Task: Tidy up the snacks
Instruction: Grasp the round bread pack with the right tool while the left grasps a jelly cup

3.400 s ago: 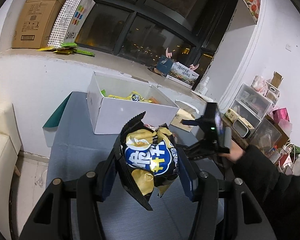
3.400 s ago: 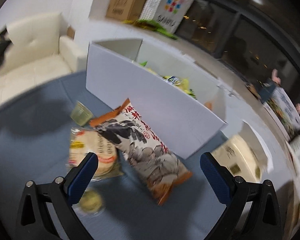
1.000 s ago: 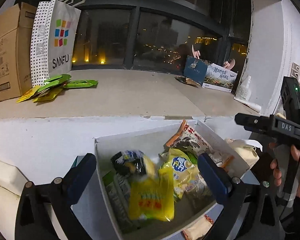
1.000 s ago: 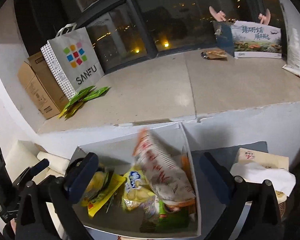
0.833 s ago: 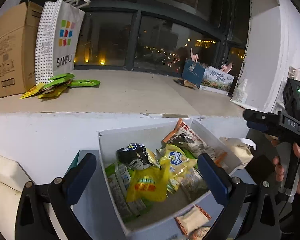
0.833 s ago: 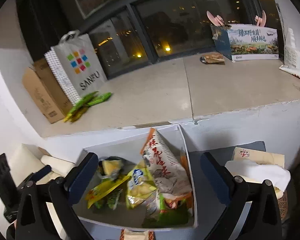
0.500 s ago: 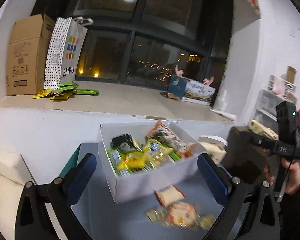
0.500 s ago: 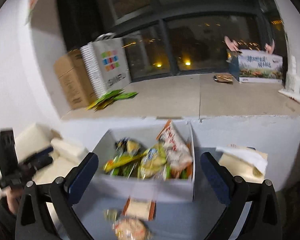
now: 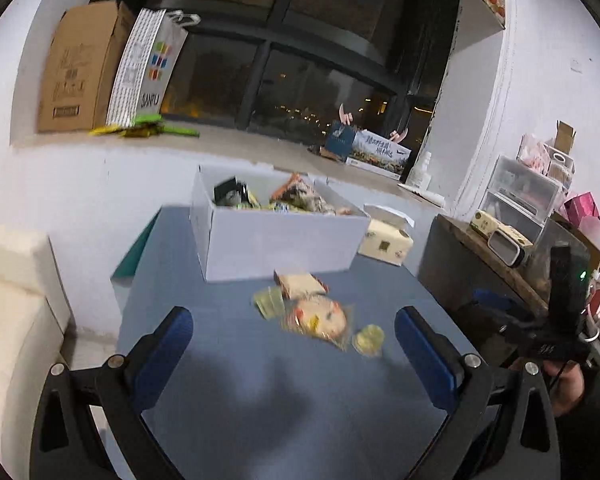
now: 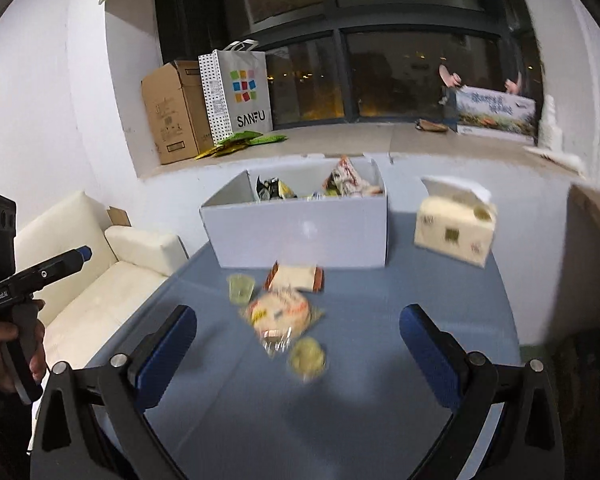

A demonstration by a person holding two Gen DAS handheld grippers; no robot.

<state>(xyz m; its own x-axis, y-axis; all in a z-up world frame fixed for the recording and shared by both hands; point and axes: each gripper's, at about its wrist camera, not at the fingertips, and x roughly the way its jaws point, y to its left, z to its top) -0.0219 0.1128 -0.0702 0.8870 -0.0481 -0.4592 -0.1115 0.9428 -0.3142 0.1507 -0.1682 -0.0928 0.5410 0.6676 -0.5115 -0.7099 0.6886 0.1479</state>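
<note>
Both the left gripper (image 9: 294, 344) and the right gripper (image 10: 298, 342) hang over the near edge of the matte blue table (image 10: 380, 400), jaws spread wide and holding nothing. A white cardboard box (image 10: 300, 228) heaped with crinkly snack bags stands at the far edge. Just in front of it lie 4 loose snacks: a flat rectangular packet (image 10: 296, 276), a round clear-wrapped pack (image 10: 280, 314) and 2 small blurred yellowish pieces (image 10: 240, 288).
</note>
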